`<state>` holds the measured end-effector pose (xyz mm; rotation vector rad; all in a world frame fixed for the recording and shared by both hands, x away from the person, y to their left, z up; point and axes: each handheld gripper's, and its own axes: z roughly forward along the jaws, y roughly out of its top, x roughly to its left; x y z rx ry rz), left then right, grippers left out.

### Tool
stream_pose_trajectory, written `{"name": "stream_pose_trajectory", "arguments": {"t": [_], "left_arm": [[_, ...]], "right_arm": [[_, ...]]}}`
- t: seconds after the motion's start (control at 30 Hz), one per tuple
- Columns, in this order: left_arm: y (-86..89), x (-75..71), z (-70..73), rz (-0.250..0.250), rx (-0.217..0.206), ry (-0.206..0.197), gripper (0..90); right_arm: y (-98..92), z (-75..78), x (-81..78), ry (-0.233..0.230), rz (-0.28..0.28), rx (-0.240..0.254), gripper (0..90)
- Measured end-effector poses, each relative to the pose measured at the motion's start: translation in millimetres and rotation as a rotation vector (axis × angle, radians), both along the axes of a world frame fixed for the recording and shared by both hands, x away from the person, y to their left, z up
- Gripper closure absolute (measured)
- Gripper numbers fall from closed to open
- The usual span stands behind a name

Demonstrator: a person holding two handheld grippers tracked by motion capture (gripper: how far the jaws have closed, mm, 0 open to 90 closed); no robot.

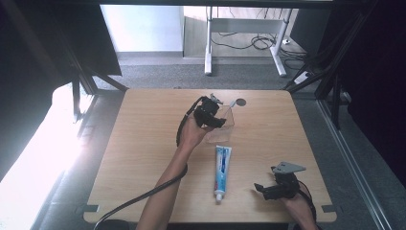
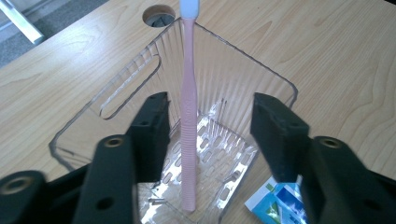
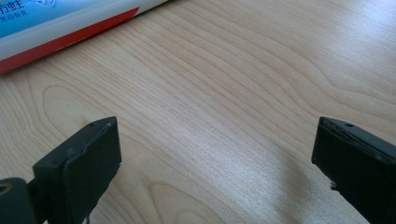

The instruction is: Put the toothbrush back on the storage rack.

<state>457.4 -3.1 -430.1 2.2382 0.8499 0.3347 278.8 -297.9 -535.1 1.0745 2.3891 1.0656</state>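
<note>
Both tongs are matt black. The left tongs (image 1: 221, 118) have blocky rectangular pads and brass-ringed screw holes along the arms, with a thick black cable trailing off. The right tongs (image 1: 258, 188) carry a grey three-cornered plate on top, and their pad edges look slightly worn. The person's forearms are bare, without sleeves.

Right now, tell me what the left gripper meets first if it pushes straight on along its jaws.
Likely the pink toothbrush standing between its open jaws, then the clear plastic basket's slotted floor; depth is uncertain.

A lab or office: dark frame struts (image 1: 86, 79); carpet (image 1: 158, 72); cabled desk (image 1: 249, 28).
</note>
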Motion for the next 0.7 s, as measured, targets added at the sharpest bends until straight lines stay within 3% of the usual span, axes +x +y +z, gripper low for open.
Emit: {"name": "stream_pose_trajectory", "arguments": {"t": [0.43,0.57,0.7], "left_arm": [[14.0,-14.0,6.5,-0.014,-0.04,0.025,19.6],[20.1,-18.9,6.1,-0.012,-0.069,0.046,17.6],[26.1,-23.1,5.1,-0.019,-0.066,0.044,14.9]], "right_arm": [[0.7,-0.6,-0.1,0.003,0.001,-0.003,1.6],[0.9,-0.6,-0.1,0.002,0.0,-0.004,1.6],[1.1,-0.4,-0.2,0.0,0.001,-0.005,1.5]]}}
